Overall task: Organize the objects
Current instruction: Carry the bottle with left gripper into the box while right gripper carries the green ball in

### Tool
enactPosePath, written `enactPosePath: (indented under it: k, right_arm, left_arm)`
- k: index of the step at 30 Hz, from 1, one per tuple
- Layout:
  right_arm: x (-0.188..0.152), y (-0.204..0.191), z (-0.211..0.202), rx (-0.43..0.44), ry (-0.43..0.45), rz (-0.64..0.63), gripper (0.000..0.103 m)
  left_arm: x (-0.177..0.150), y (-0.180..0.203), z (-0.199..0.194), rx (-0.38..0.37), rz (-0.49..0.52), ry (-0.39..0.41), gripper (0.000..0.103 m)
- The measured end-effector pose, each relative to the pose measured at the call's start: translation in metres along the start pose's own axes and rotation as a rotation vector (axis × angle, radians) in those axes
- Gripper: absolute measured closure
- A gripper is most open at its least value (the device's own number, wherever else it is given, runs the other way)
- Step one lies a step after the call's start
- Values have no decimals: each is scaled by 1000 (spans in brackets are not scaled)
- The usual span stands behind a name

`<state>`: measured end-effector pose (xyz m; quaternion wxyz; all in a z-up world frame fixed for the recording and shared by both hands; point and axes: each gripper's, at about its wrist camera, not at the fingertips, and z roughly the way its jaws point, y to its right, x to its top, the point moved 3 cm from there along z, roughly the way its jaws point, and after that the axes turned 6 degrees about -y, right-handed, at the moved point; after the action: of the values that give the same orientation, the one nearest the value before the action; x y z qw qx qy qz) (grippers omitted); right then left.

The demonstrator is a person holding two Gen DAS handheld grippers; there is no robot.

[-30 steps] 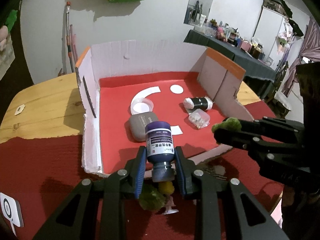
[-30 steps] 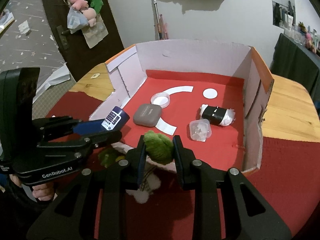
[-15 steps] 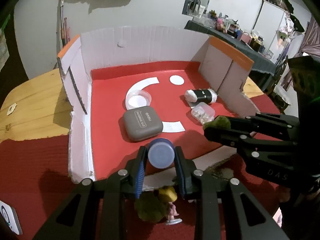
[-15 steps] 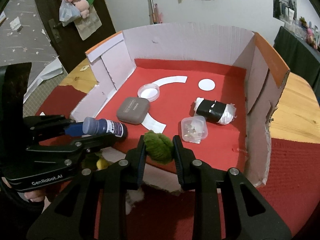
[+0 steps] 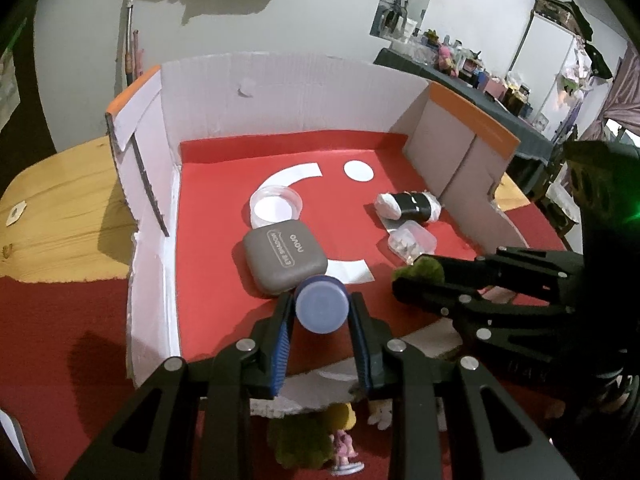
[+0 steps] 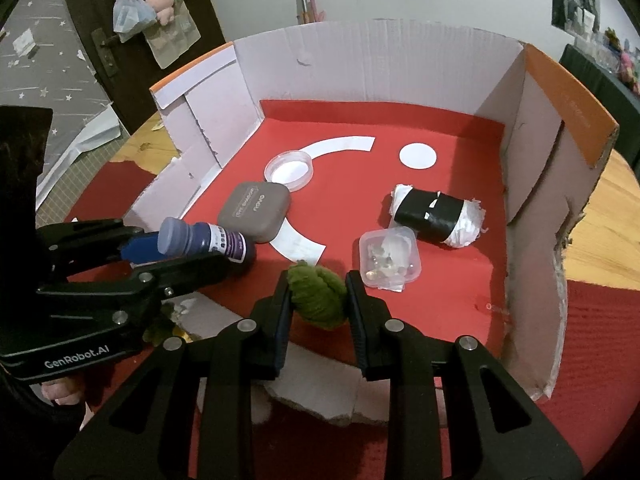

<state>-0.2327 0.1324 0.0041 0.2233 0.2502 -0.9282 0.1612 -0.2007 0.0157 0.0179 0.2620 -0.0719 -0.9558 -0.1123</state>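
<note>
My left gripper (image 5: 321, 312) is shut on a dark blue bottle (image 5: 321, 308), whose round end faces the camera. From the right wrist view the same bottle (image 6: 208, 240) lies level over the box's front left, close to a grey case (image 6: 256, 210). My right gripper (image 6: 316, 298) is shut on a green fuzzy ball (image 6: 318, 296), held above the red floor near the torn front edge. That ball (image 5: 420, 270) shows at the tip of the right gripper in the left wrist view. Both hover inside the open cardboard box (image 6: 360, 44).
On the box's red floor lie a grey case (image 5: 284, 254), a clear round dish (image 5: 276, 206), a black-and-white wrapped roll (image 6: 438, 220) and a small clear plastic box (image 6: 390, 258). A small figurine (image 5: 344, 440) and green fluff sit on the red cloth before the box. The box's right wall (image 6: 568, 100) stands tall.
The bottle tipped from upright to level, its end now facing the left camera. Both grippers came forward and down over the box's front edge.
</note>
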Motion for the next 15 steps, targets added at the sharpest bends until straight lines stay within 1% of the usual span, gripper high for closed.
enactPosePath:
  k: [4,11,15]
  right_arm:
    - [0,2,3,-10,-8,2,78]
    - [3,10,9,-26,-14,20,78]
    - [5,18,10,-62,1,38,78]
  left_arm:
    - [3,3,4,27,11,21,74]
    - [11,-1,11,22,-14,35,74]
    - [14,-2,13,41,-17,48,74]
